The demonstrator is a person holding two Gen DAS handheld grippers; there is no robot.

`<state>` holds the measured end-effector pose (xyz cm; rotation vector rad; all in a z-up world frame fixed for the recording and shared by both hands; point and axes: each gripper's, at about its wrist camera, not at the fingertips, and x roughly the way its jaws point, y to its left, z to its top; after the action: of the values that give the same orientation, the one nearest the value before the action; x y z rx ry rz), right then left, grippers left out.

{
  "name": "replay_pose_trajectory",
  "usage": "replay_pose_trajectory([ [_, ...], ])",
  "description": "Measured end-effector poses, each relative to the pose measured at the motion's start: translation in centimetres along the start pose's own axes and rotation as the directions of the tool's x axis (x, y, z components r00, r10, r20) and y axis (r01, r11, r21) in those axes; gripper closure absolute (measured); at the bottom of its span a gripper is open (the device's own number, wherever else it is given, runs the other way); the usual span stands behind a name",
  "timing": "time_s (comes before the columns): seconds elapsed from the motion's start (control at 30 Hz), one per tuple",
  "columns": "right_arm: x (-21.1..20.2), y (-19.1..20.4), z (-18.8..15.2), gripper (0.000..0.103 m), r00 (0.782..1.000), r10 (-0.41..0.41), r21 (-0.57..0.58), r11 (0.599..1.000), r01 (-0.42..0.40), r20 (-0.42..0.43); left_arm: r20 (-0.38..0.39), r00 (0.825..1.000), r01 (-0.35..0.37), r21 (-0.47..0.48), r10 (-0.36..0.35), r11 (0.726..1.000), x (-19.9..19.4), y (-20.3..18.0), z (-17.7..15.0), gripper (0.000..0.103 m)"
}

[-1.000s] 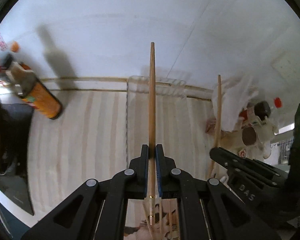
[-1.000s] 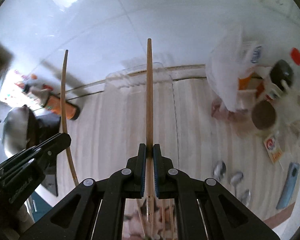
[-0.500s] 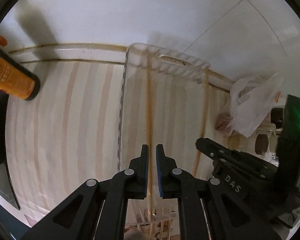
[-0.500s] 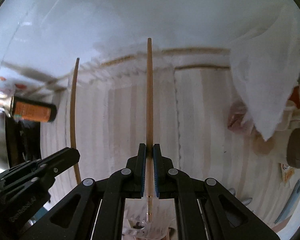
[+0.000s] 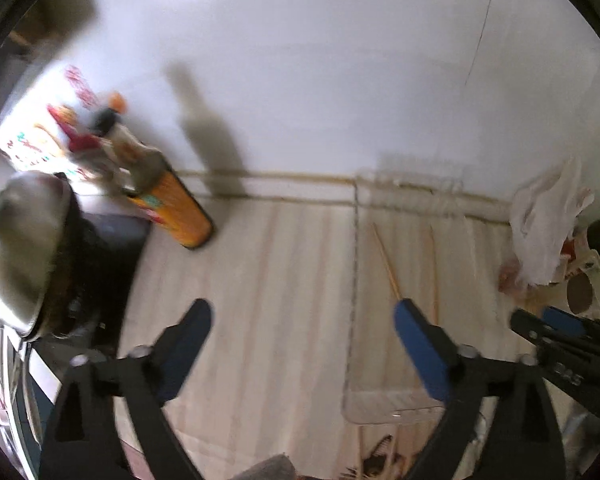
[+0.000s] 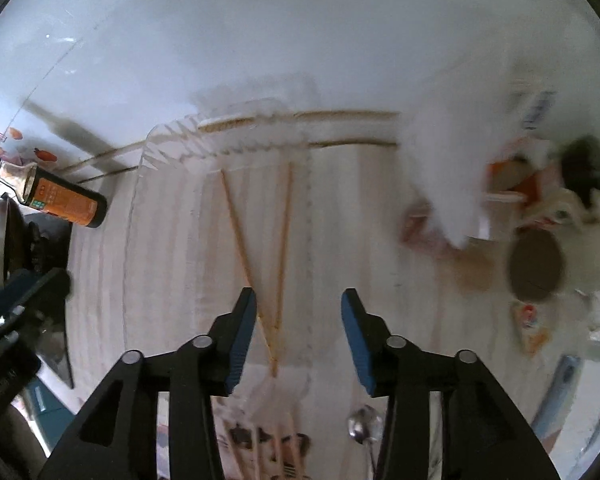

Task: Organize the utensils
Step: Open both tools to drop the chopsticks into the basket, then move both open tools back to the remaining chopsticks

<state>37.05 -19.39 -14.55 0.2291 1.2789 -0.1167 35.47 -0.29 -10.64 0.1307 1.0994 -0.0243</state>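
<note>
Two thin wooden chopsticks (image 6: 260, 256) lie flat inside the clear plastic tray (image 6: 140, 184) at frame centre; their near ends meet, their far ends splay apart.

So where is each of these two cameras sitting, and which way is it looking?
Left wrist view: rides on the left tool, looking steeply down at the striped wooden counter; its own open fingers and part of the right tool show.
Right wrist view: rides on the right tool, looking down over two wooden chopsticks in the clear plastic tray; its open fingers show.
Shared: the tray, both chopsticks, the orange-labelled bottle and the white tiled wall.
</note>
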Motion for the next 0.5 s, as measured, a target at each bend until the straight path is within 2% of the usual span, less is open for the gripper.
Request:
replay_pose_trajectory([
  [0.07,-1.2,-0.3,-1.1,0.041,0.999,-0.009,0.003,1.000,0.009,0.039,0.028,0.999,-0.017,0.002,0.017,1.000,-0.8,0.4,-0.7,0.000],
  [0.13,-2.3,-0.6,-2.6,0.036,0.997,-0.011,0.001,1.000,0.011,0.076,0.034,0.999,-0.042,0.003,0.042,0.999,-1.3,0.5,-1.6,0.000],
  [0.3,-3.4,-1.4,-6.4,0.035,0.996,-0.008,0.025,1.000,0.006,0.087,0.021,0.998,-0.054,0.009,0.054,0.998,-1.5,0.5,-4.8,0.000],
  [0.37,-3.4,-1.7,-8.5,0.035,0.997,-0.020,0.030,0.999,0.017,0.080,-0.007,0.998,-0.058,0.017,0.058,0.998,-1.0,0.0,-6.3,0.000],
  [0.5,-1.7,-2.1,-12.4,0.036,0.999,-0.015,0.040,0.999,0.013,0.033,-0.111,0.993,-0.027,0.033,0.030,0.999,1.1,-0.8,-10.7,0.001],
])
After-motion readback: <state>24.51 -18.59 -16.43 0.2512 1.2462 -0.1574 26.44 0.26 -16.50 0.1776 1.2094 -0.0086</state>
